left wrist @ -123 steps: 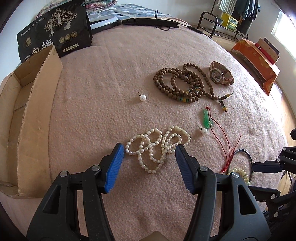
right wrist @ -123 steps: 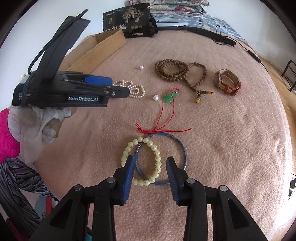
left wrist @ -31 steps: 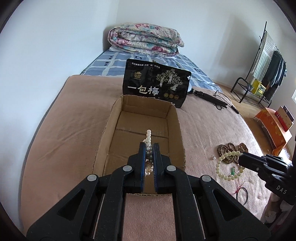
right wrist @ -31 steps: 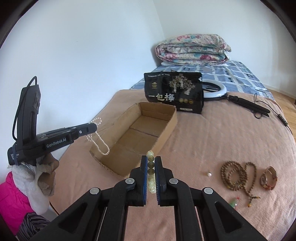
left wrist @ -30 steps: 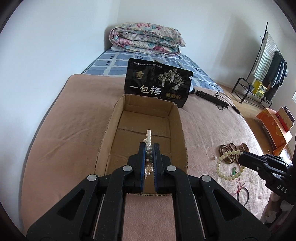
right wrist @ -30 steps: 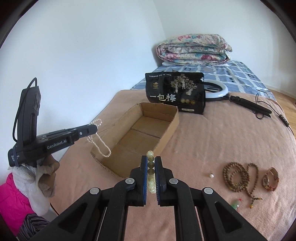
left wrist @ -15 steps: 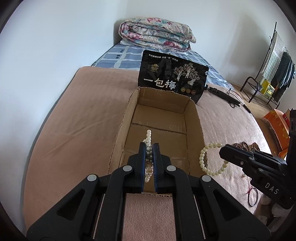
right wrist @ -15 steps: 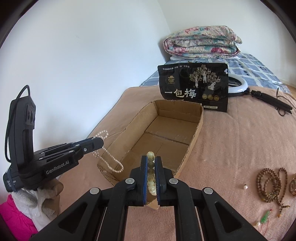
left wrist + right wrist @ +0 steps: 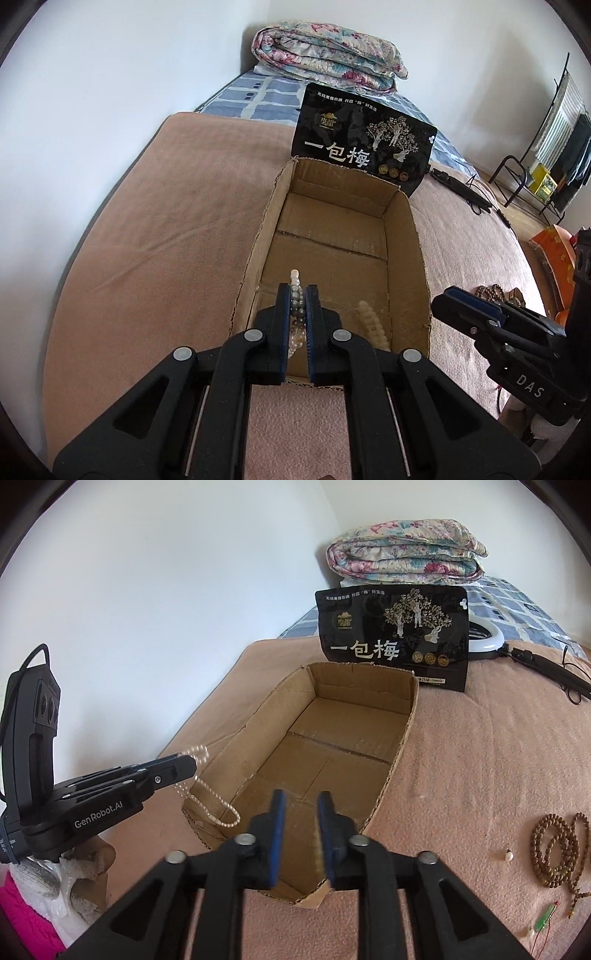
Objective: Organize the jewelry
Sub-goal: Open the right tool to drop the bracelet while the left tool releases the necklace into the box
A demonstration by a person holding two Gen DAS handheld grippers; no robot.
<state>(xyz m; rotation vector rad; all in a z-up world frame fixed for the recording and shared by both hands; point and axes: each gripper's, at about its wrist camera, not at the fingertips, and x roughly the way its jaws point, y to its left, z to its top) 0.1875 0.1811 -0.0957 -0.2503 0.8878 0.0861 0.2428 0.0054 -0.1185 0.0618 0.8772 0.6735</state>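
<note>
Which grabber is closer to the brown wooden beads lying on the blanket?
The right gripper. It hovers over the cardboard box's near end, with the wooden beads off to its right. The left gripper, clamping the pearl necklace, sits beyond the box's far side.

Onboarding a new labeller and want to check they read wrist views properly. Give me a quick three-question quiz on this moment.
1. True or false: the left gripper is shut on the pearl necklace.
2. Where is the pale bead bracelet? A) inside the cardboard box; B) on the folded quilt; C) on the clothes rack.
3. What stands just behind the box's far end?

Key
1. True.
2. A. It looks blurred near the box's near end. The right gripper is open, its jaws have just been opening, and nothing is between them.
3. The black bag.
</note>
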